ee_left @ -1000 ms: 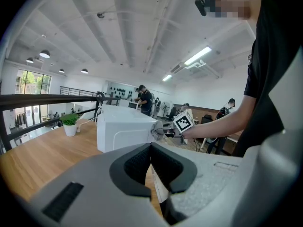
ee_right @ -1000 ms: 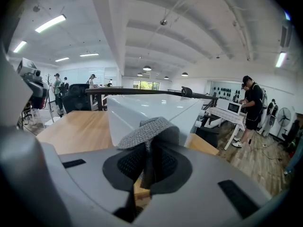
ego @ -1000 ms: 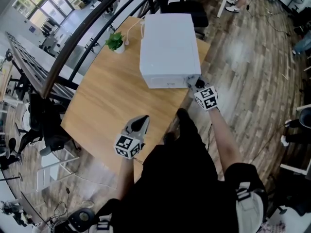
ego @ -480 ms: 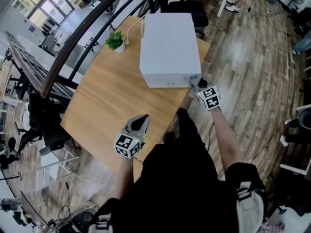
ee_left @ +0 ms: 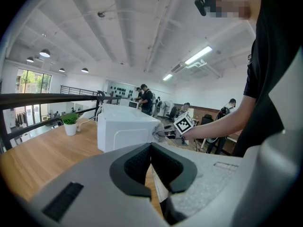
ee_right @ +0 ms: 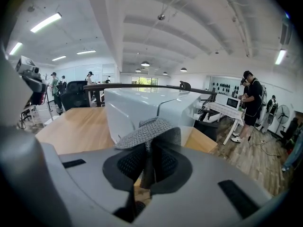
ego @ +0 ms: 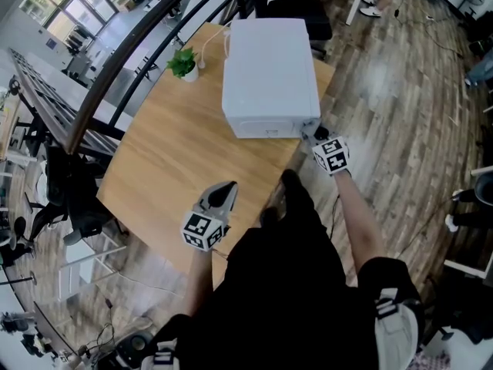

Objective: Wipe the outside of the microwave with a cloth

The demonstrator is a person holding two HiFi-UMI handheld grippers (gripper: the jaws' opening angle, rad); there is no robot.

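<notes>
The wooden worktop (ego: 173,156) filled the middle of the head view, running from upper centre down to lower left. The white microwave (ego: 268,75) stood on its far right part, at upper centre of the frame, with its near face turned toward me. In my right gripper view the microwave rose just beyond the jaws and filled the centre of the frame, one of its vertical corners straight ahead.

My right gripper (ego: 311,132) was at the microwave's near right lower corner, right of centre in the head view. Its marker cube sat just below and to the right of that corner. Its jaws were pinching the grey cloth (ee_right: 146,132). The mesh fabric was caught between them and bulged up over their tips as a folded flap, at the centre of the right gripper view. The cloth lay between the jaws and the microwave's corner. In my left gripper view it seemed to touch that corner at centre frame, but I could not tell for sure.

My left gripper (ego: 223,195) hung over the near part of the worktop, lower centre-left in the head view, well apart from the microwave. Its jaws were pressed together tip to tip with nothing between them.

A small potted plant (ego: 183,65) stood on the worktop at upper left, near the microwave's far left corner.
</notes>
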